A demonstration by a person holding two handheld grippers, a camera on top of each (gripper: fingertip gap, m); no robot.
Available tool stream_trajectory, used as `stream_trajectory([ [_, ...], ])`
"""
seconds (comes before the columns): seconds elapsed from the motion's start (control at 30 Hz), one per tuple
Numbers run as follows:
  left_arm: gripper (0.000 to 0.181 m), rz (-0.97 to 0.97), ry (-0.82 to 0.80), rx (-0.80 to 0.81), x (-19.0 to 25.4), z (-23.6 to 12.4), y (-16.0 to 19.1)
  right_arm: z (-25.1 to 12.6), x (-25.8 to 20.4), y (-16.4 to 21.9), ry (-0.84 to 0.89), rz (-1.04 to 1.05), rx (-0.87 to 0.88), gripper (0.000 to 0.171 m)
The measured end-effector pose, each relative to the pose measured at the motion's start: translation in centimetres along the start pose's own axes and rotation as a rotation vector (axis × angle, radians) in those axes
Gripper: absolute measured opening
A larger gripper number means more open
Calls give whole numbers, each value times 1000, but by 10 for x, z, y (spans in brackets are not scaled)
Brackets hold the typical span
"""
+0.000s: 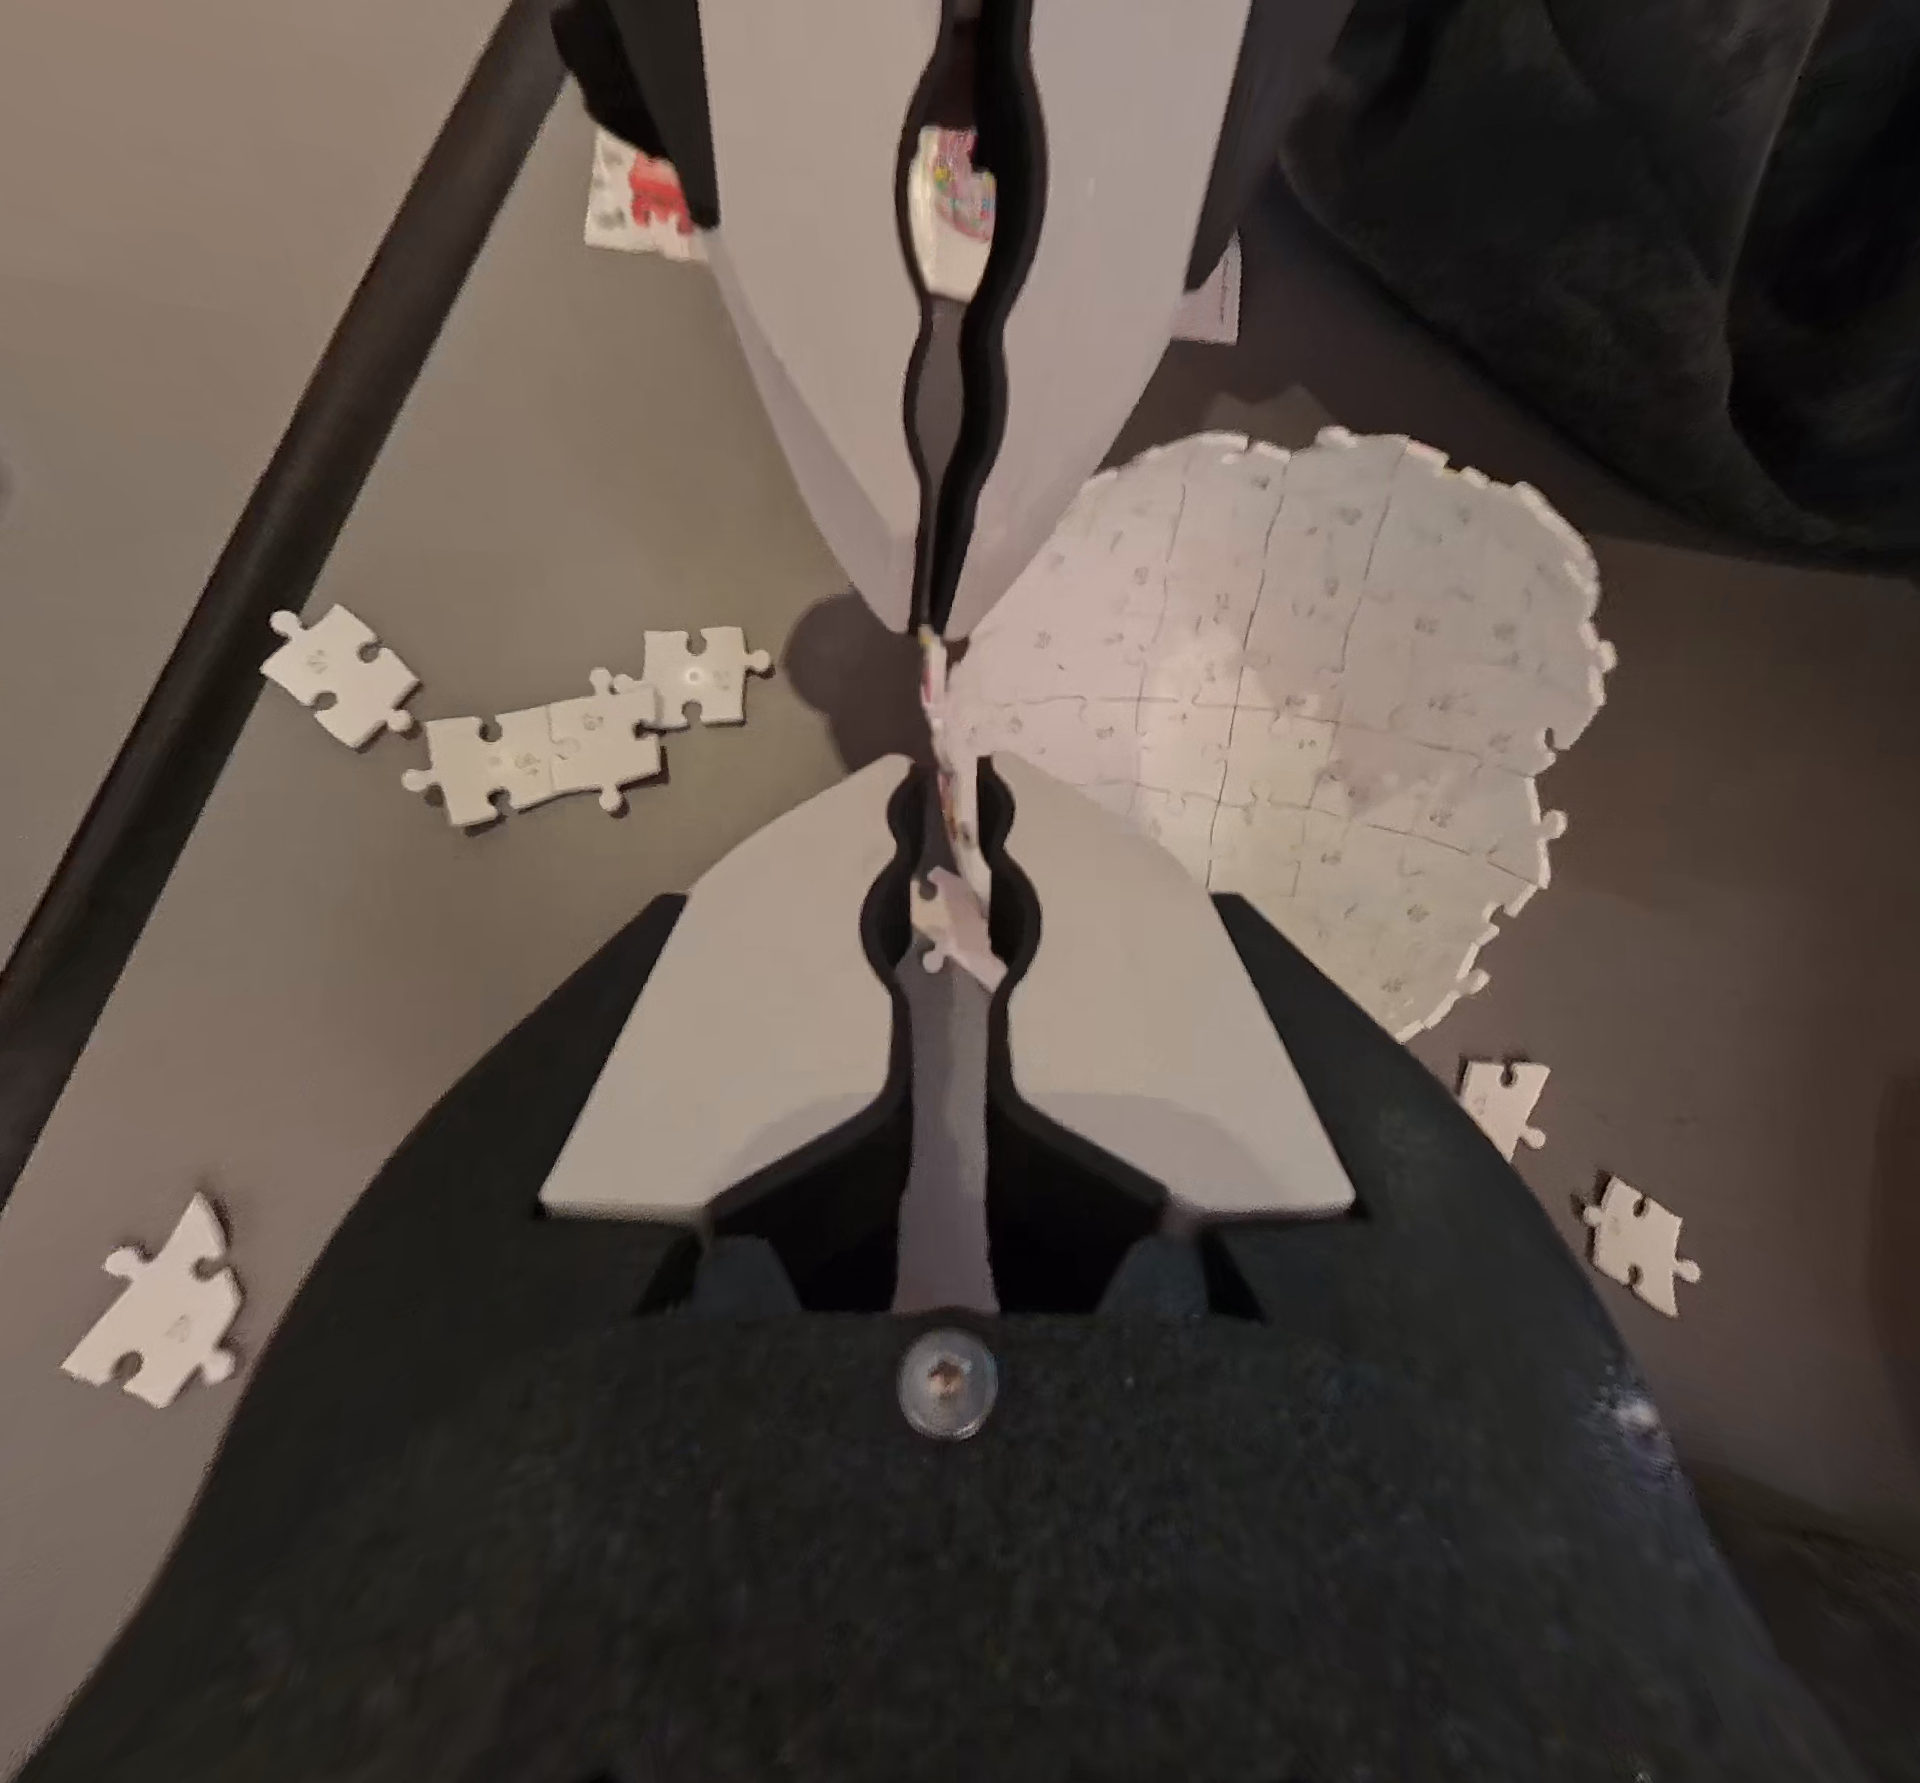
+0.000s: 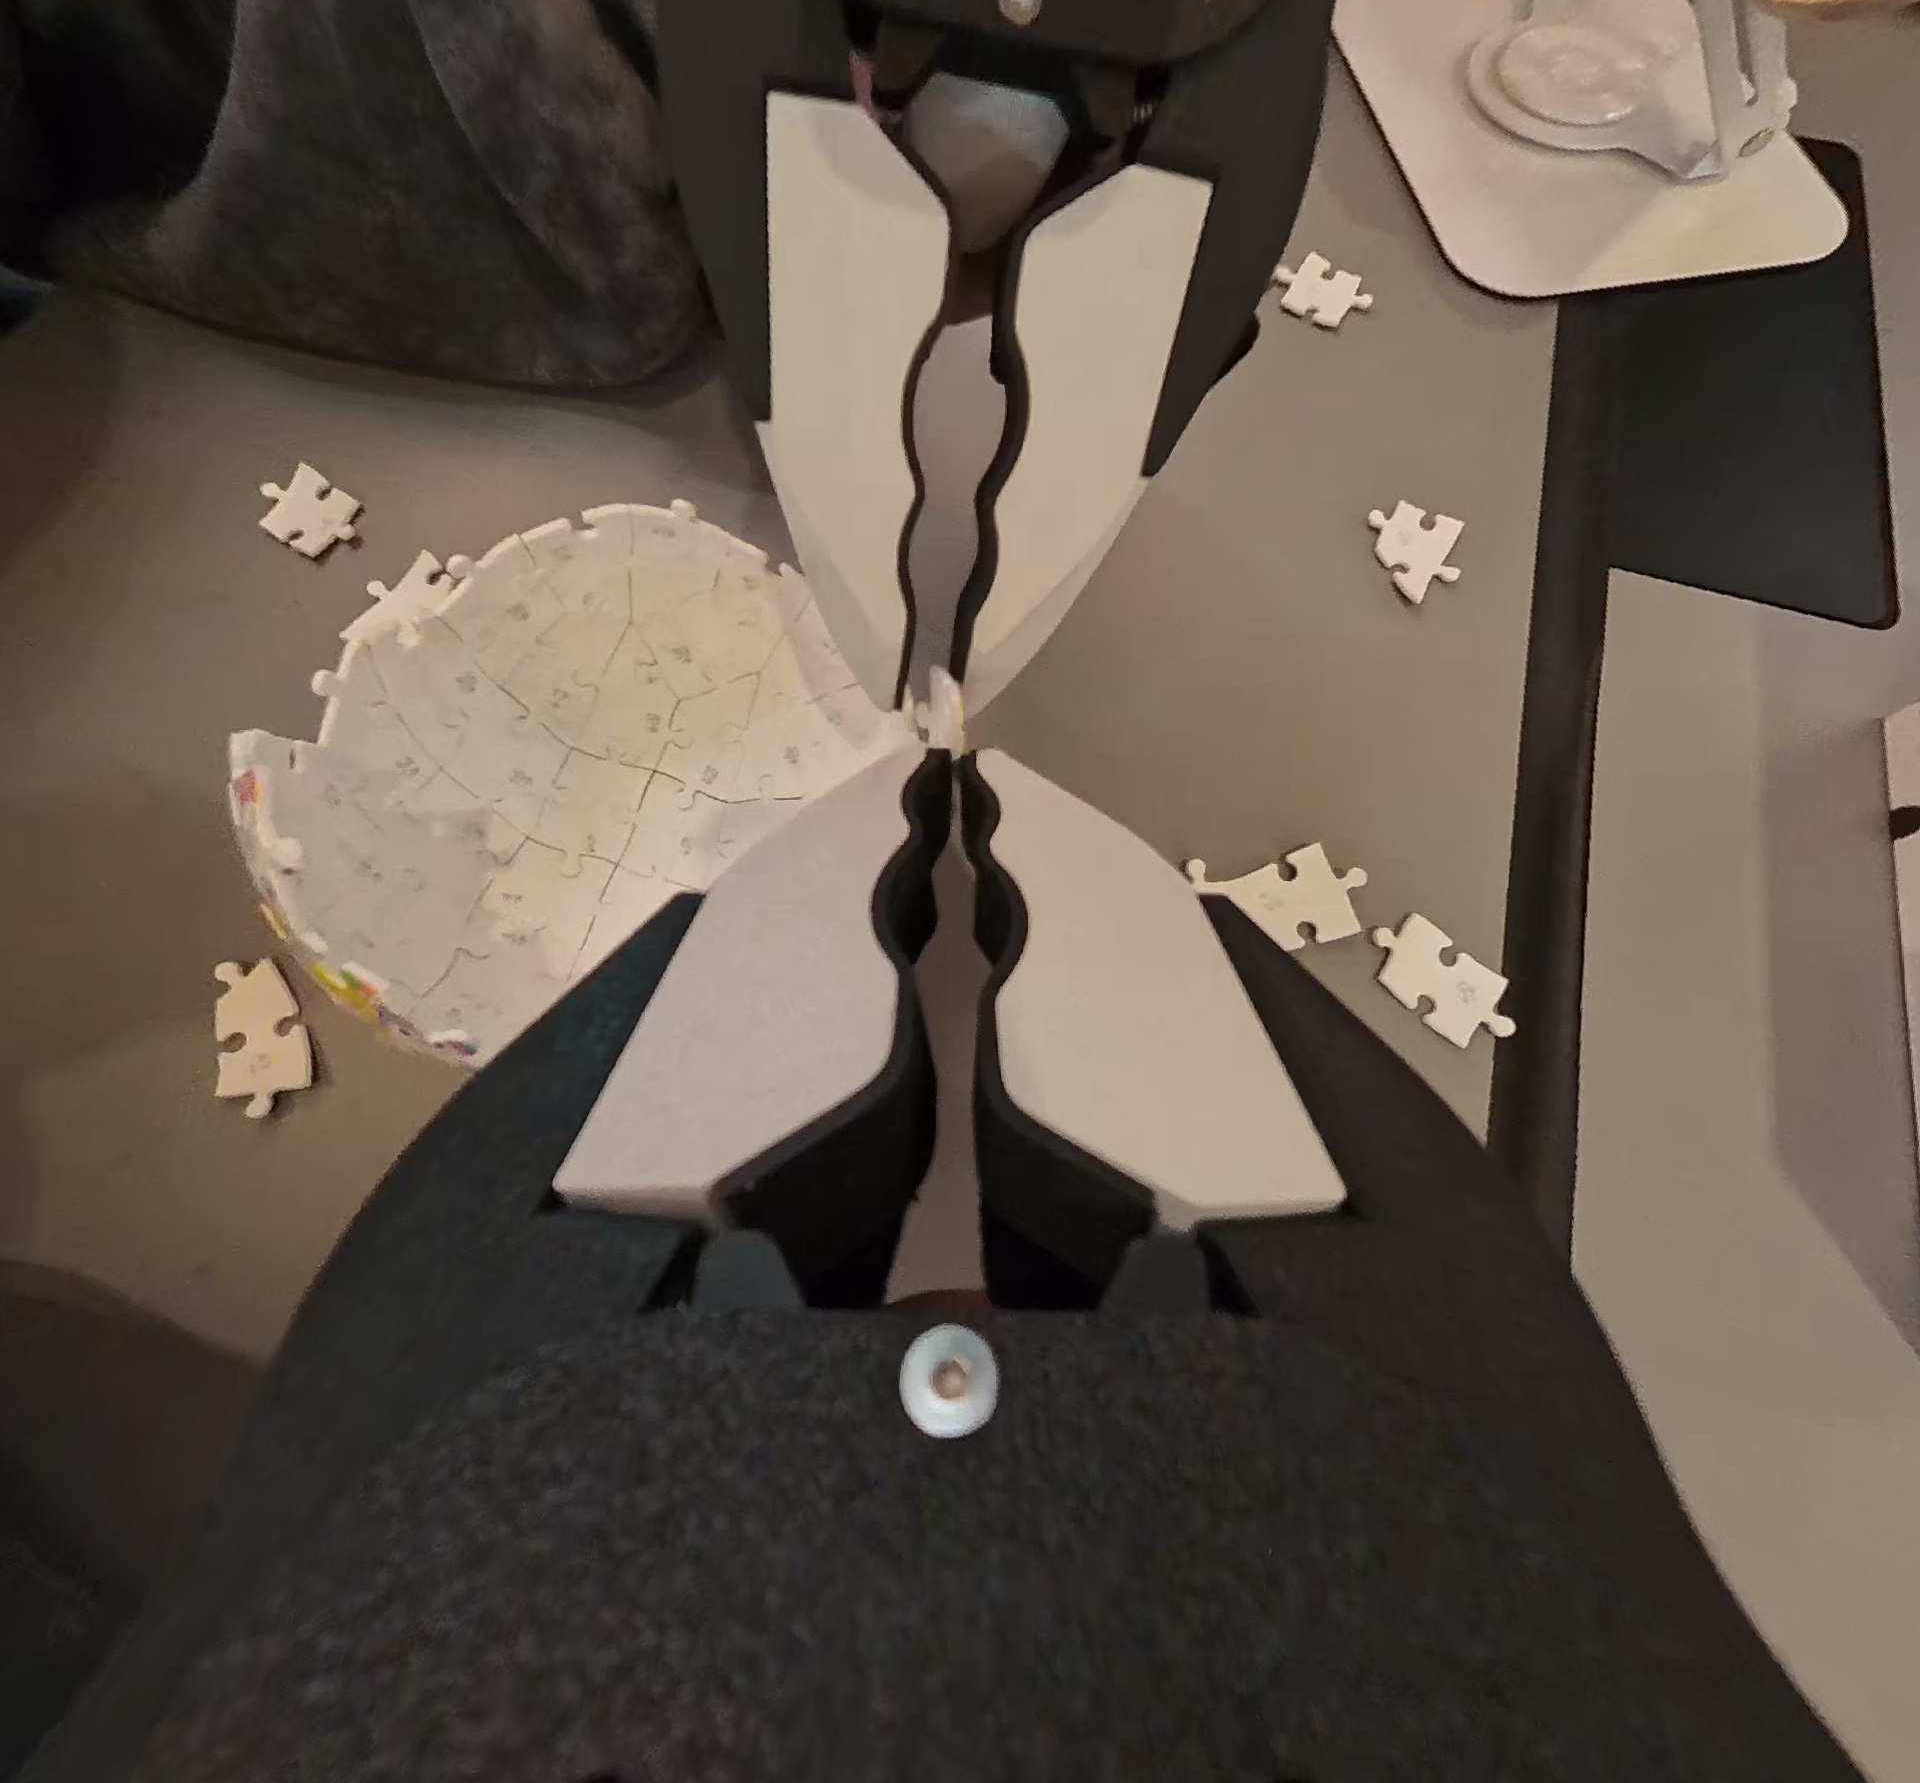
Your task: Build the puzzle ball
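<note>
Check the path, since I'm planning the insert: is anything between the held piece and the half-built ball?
Nothing visible does. The puzzle piece, pinched between the left tool and right tool, hangs just beside the half ball.

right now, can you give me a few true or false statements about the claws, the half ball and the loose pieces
1. Both claws meet tip to tip over the table. True: the left claw and right claw face each other, nearly touching.
2. The puzzle ball is complete. False: only an open half shell is built, lying with its white inside showing.
3. Something is pinched at the tips of the left claw. True: a puzzle piece sits edge-on there.
4. All loose pieces lie picture side up. False: the loose pieces around the shell show their white backs.
5. Three joined pieces lie flat on the table. True.
</note>
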State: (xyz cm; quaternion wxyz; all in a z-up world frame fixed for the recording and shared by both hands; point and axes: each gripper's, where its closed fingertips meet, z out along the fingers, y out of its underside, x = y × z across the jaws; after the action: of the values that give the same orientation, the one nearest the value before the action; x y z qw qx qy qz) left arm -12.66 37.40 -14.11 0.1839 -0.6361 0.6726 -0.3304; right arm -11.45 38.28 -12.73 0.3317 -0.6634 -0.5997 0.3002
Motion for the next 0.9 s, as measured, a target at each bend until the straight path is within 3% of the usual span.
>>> stream_trajectory([
  [0.27,2,12,9,22,0,6,-1,3,-5,3,-11,-3,-47,2],
  [0.37,2,22,25,5,5,10,-1,2,-6,-1,28,-40,-87,14],
  [0.57,2,24,21,-5,8,10,-2,2,-13,-5,46,-92,-137,3],
  [0.9,2,29,-1,-17,5,12,0,4,-9,1,61,-71,-186,2],
])
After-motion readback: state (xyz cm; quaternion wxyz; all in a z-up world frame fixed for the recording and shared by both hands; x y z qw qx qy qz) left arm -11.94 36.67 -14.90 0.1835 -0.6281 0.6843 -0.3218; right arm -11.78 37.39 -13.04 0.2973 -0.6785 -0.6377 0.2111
